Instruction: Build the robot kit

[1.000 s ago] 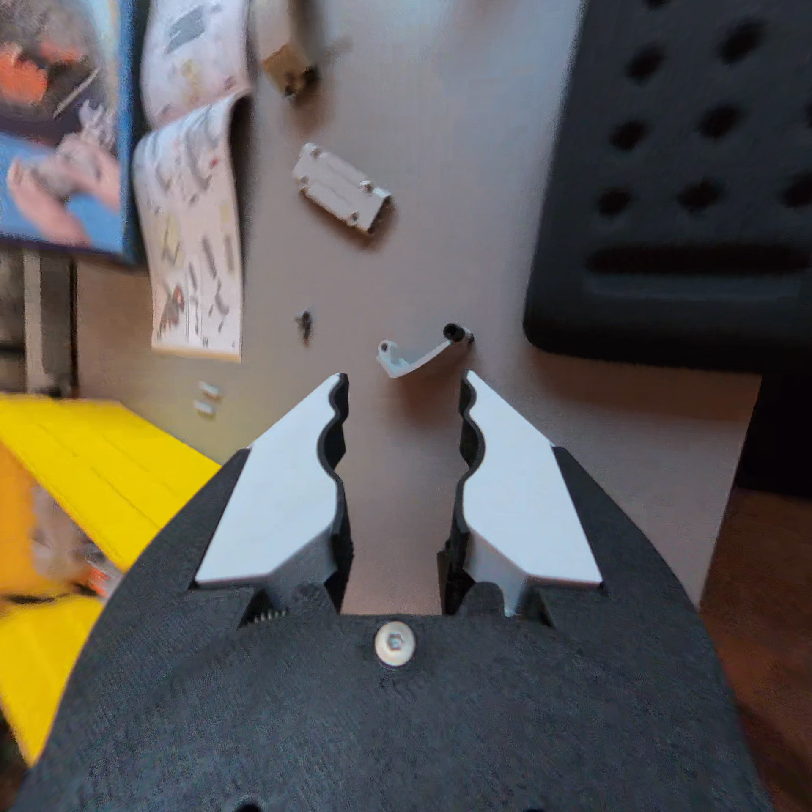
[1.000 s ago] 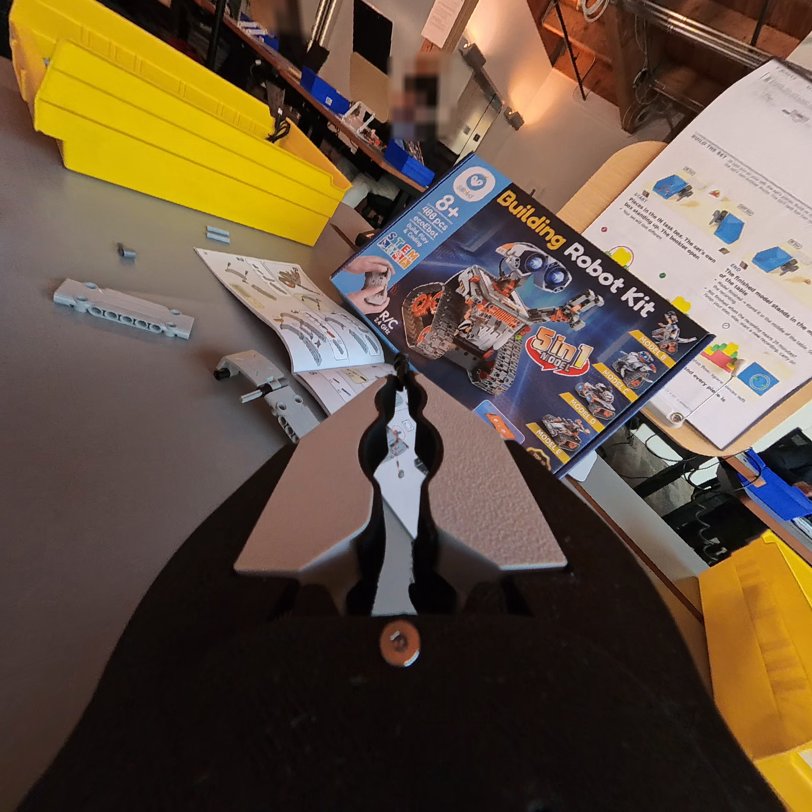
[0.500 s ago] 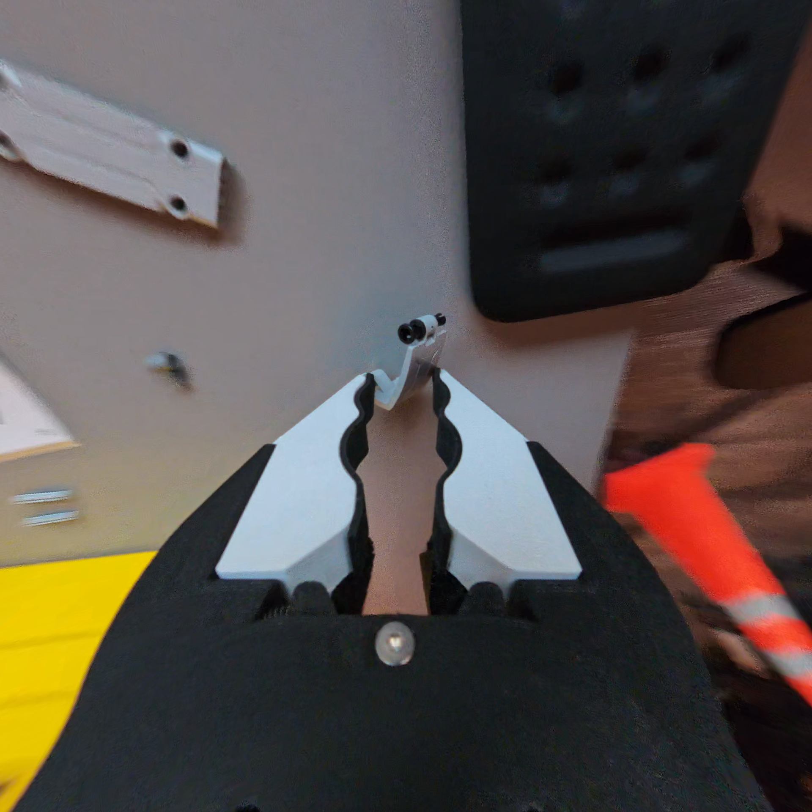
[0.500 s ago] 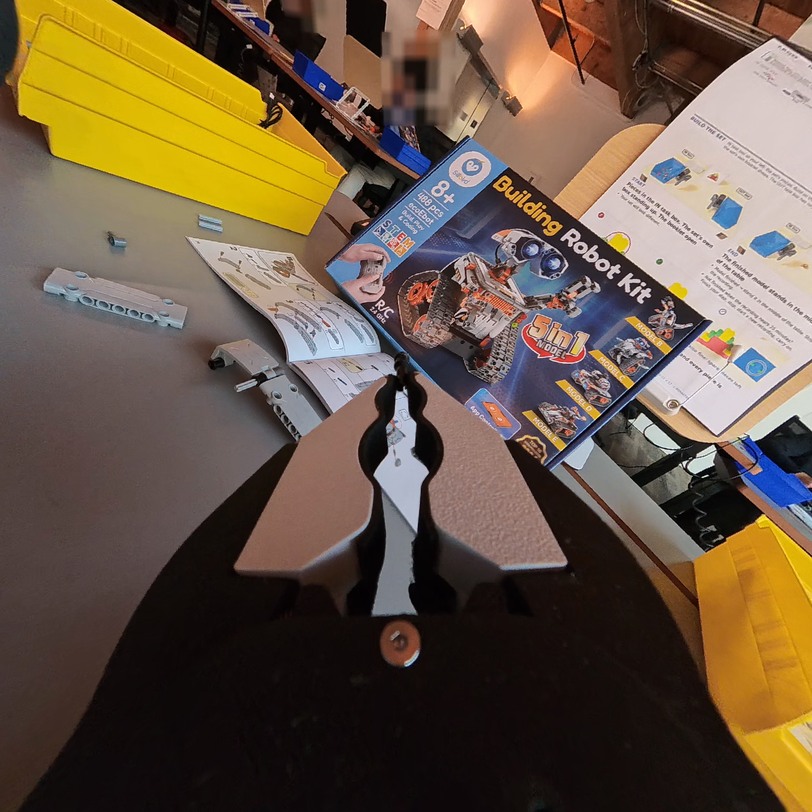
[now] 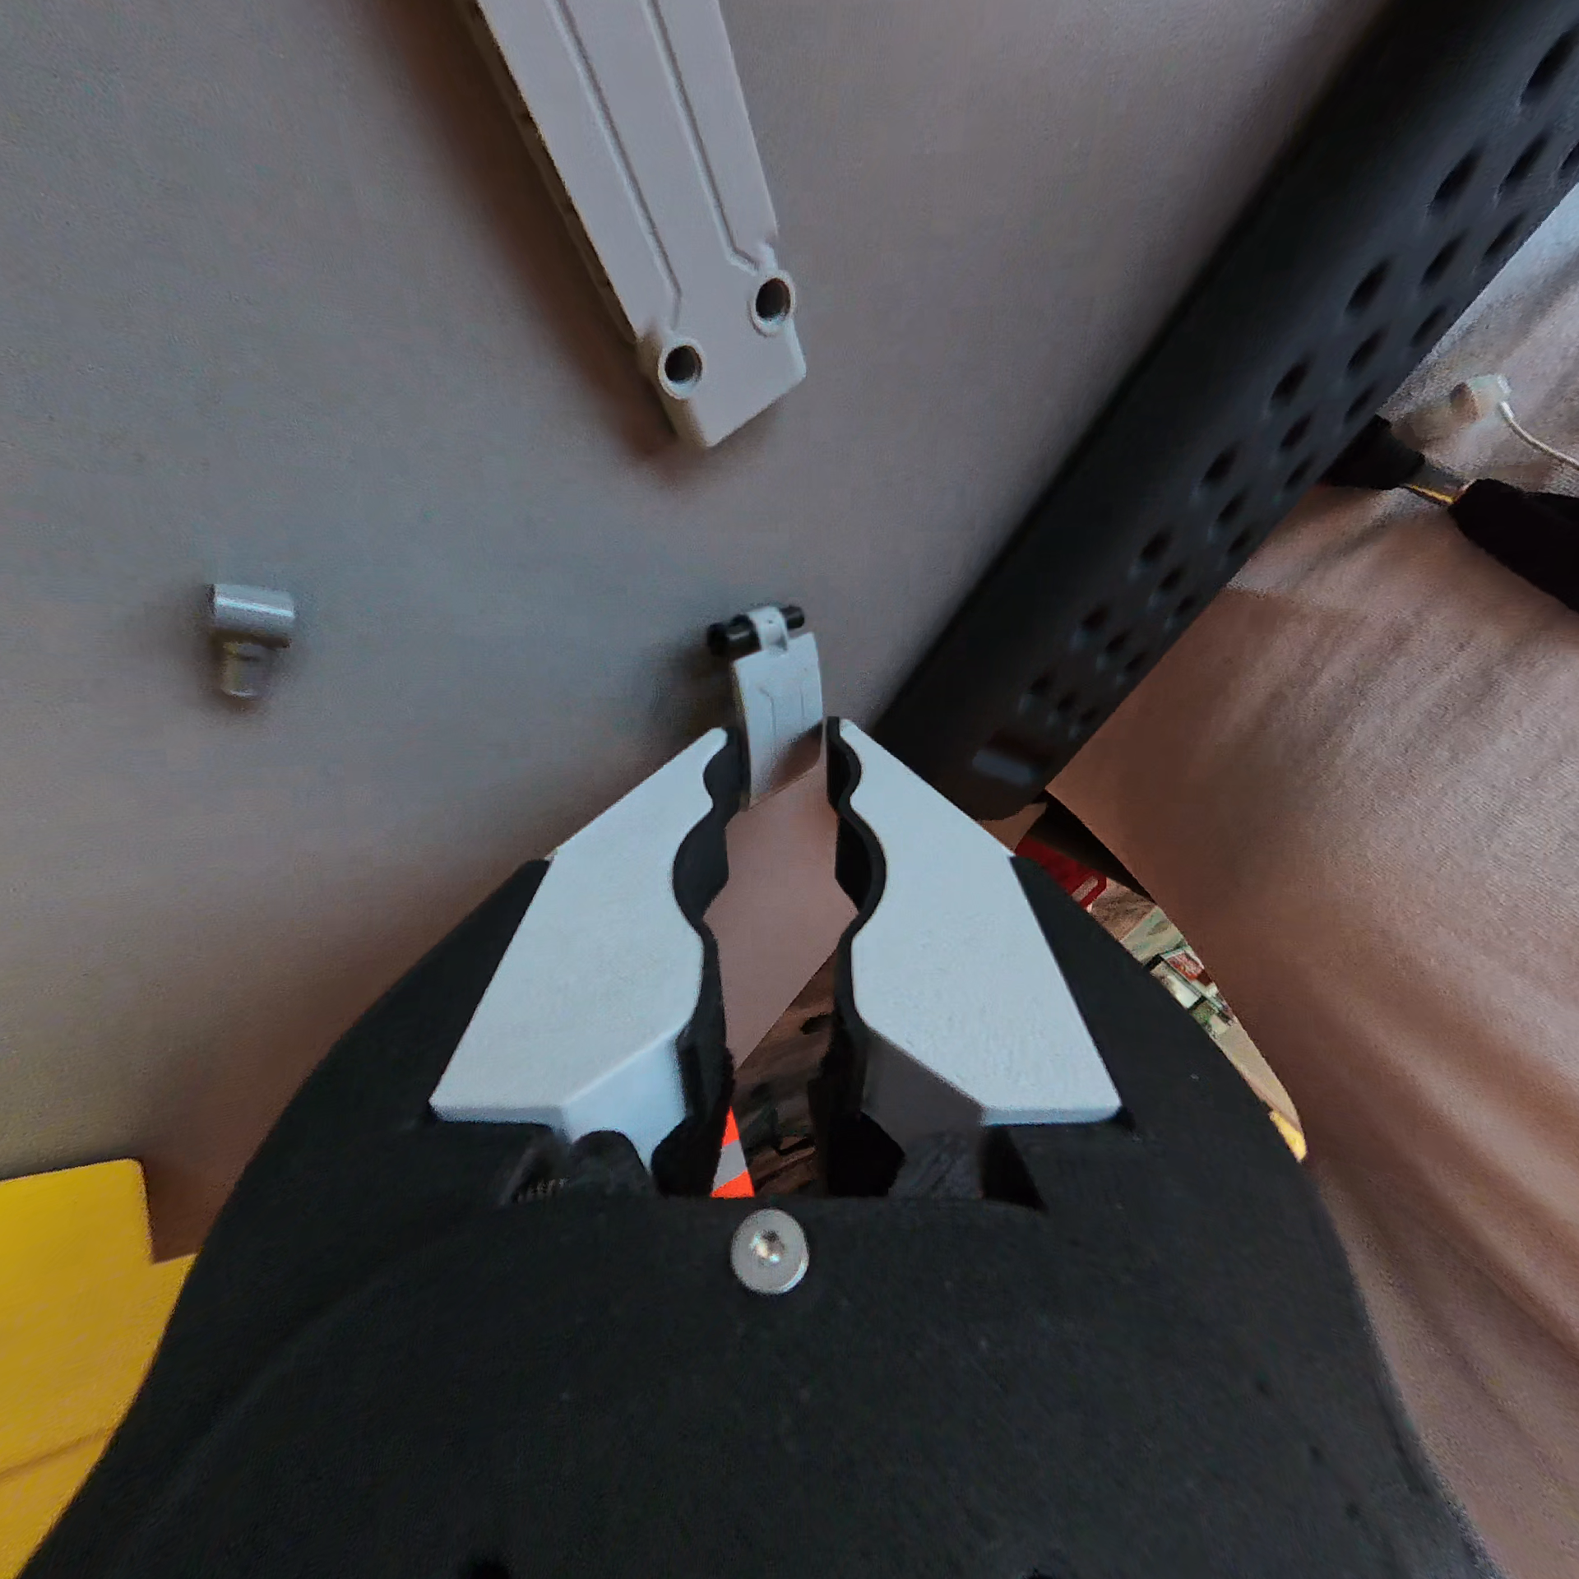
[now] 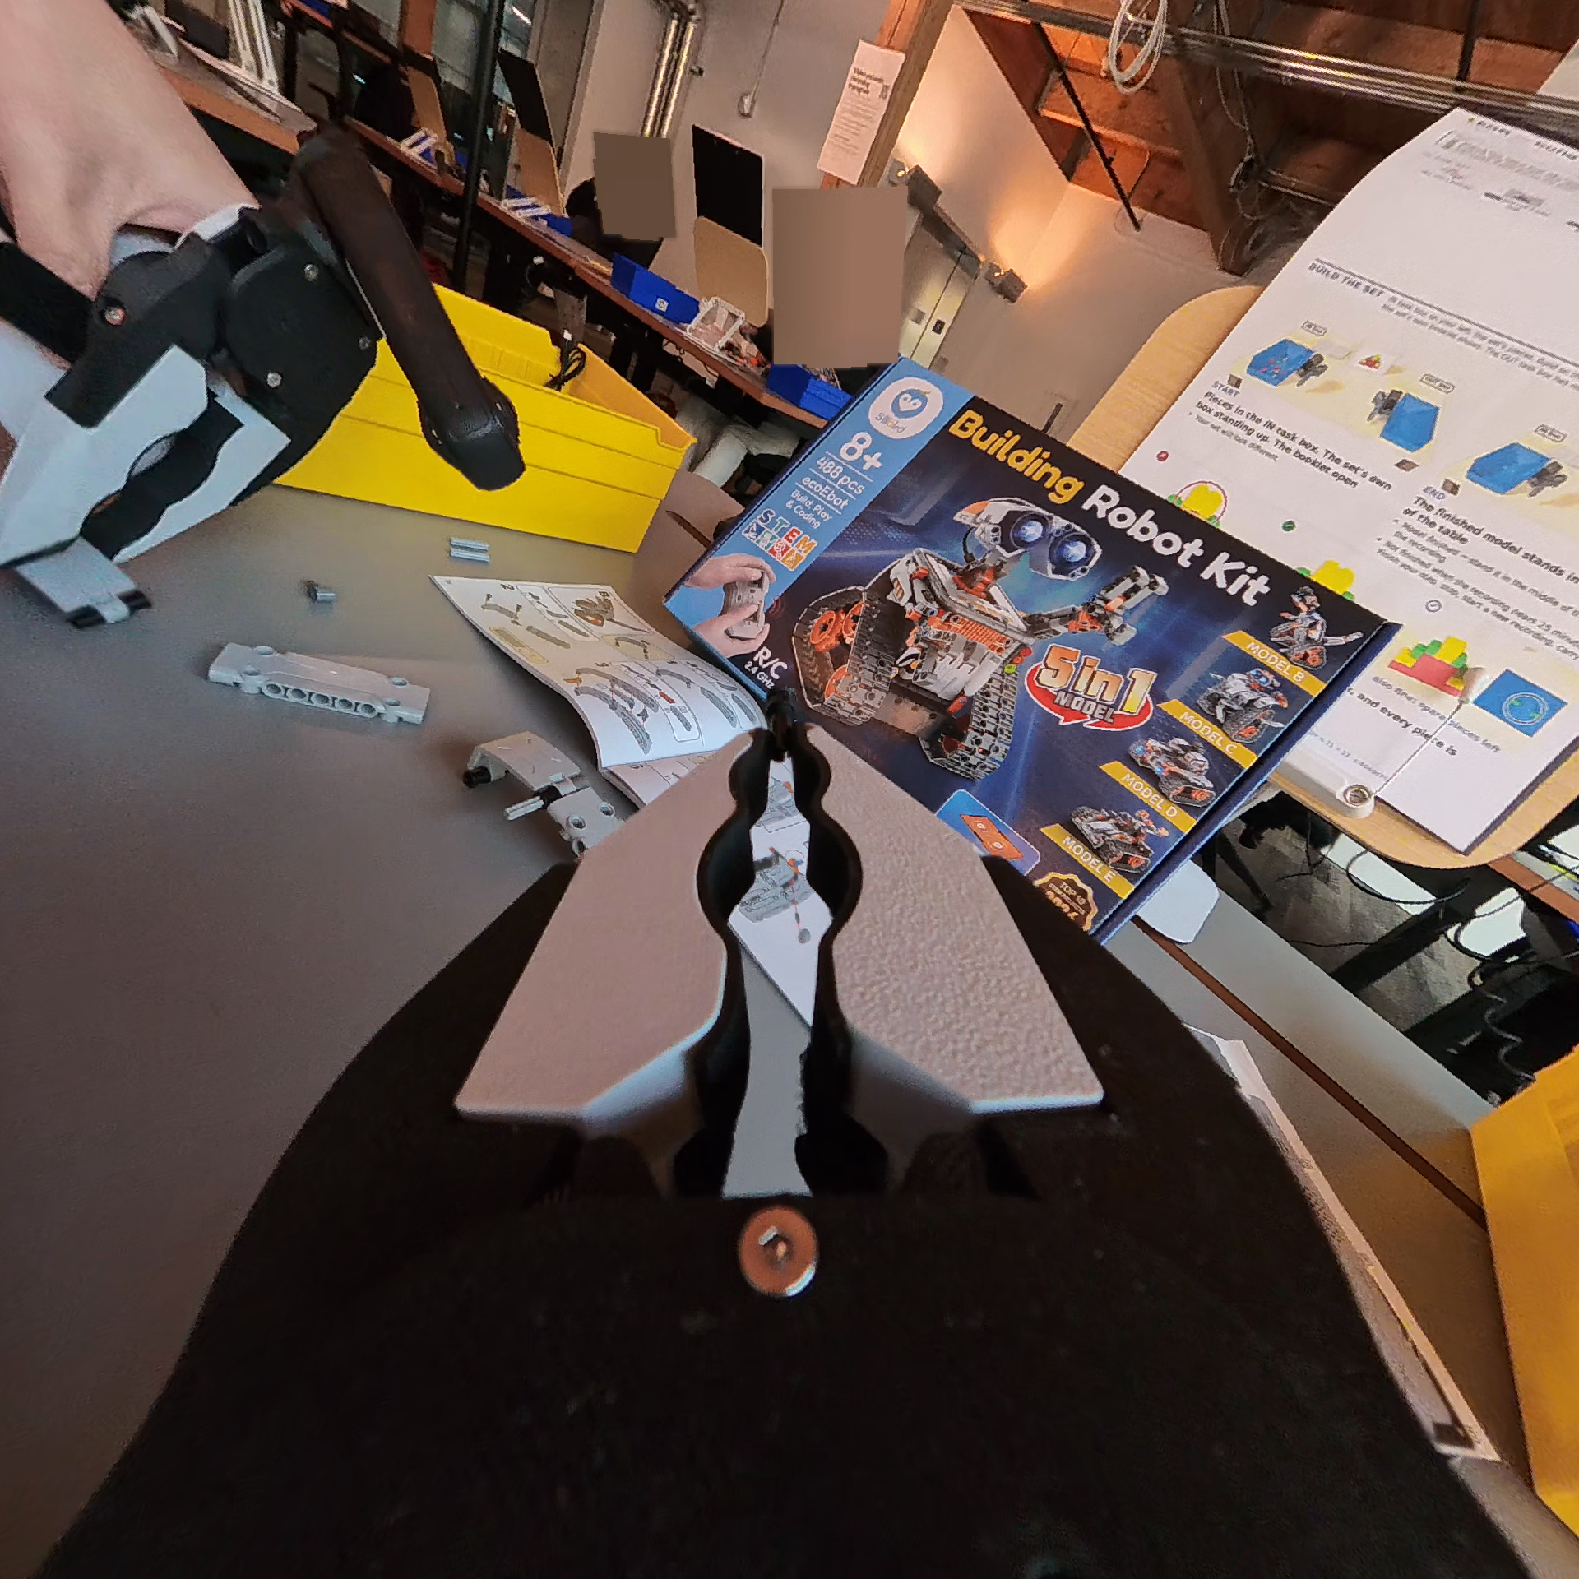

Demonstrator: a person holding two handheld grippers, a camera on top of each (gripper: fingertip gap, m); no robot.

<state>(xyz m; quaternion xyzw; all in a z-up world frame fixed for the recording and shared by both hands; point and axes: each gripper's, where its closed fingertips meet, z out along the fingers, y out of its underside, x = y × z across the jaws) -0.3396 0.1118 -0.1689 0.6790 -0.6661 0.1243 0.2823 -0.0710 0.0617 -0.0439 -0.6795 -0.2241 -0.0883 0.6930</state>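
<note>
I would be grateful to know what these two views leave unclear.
- Left wrist view: the grey curved piece has its near end hidden between the left gripper fingertips.
- Left wrist view: the long grey beam is cut off by the top edge.
- Right wrist view: the right gripper pinches something dark, too small to identify.

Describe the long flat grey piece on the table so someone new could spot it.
On the grey table, left of the open instruction booklet, lies a long flat grey beam. Unlike the curved grey piece nearer the camera, it is straight, with a row of holes along its side.
</note>
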